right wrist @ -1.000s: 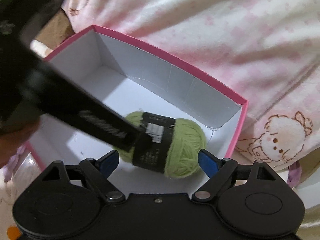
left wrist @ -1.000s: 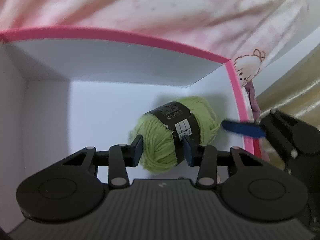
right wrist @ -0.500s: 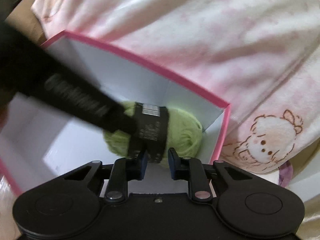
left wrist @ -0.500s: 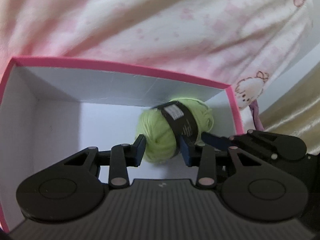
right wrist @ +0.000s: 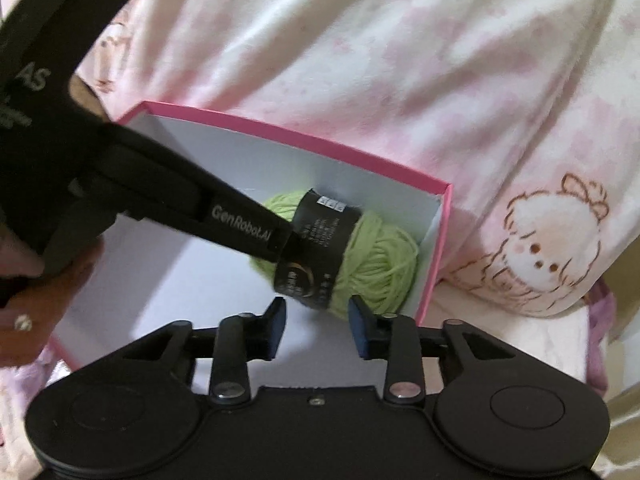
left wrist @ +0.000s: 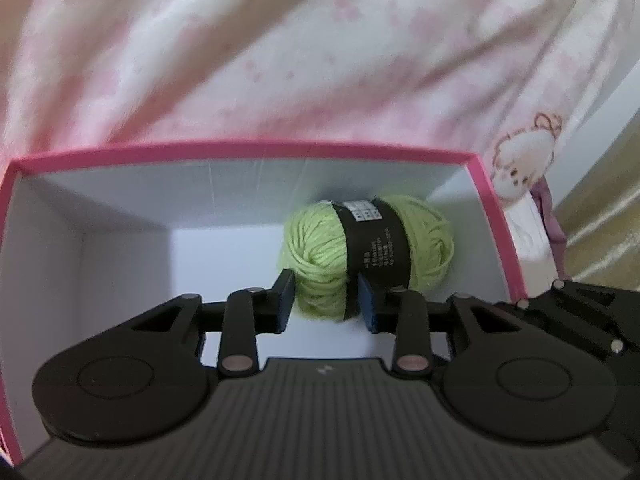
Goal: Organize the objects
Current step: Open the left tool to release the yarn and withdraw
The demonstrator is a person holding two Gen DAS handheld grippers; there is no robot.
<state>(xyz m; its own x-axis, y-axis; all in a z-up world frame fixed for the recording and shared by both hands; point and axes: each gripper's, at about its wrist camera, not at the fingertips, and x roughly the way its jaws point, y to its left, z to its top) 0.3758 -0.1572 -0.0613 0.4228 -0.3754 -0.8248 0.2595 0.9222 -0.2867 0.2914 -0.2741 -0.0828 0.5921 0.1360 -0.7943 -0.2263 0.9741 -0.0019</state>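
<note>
Since a second ago, the ball of yarn [left wrist: 316, 252] has gone from the middle of the box floor to the far right corner, and the view from the left gripper [left wrist: 326, 304] now takes in the whole back rim of the box [left wrist: 240, 148]. The right gripper [right wrist: 316, 320], which stood wide around the yarn back then, pinched nearly together half a second ago, and its jaws have just been opening a little again.

The yarn is light green with a black paper band round its middle, lying on its side on the white floor of the pink-edged box, close against the back wall and near the right wall. The left gripper's jaws are drawn in narrow and squeeze the near left end of the ball, one pad on the green strands and the other at the edge of the black band. From the right wrist view its long black finger reaches in from the left and meets the band.

The right gripper's jaws stand at a narrow gap with nothing between them; the yarn lies just ahead of the tips. A person's hand [right wrist: 28, 304] grips the left gripper's body at the left edge.

The box rests on a pink and white blanket [left wrist: 320, 60] printed with a small cartoon animal [right wrist: 552, 256].
</note>
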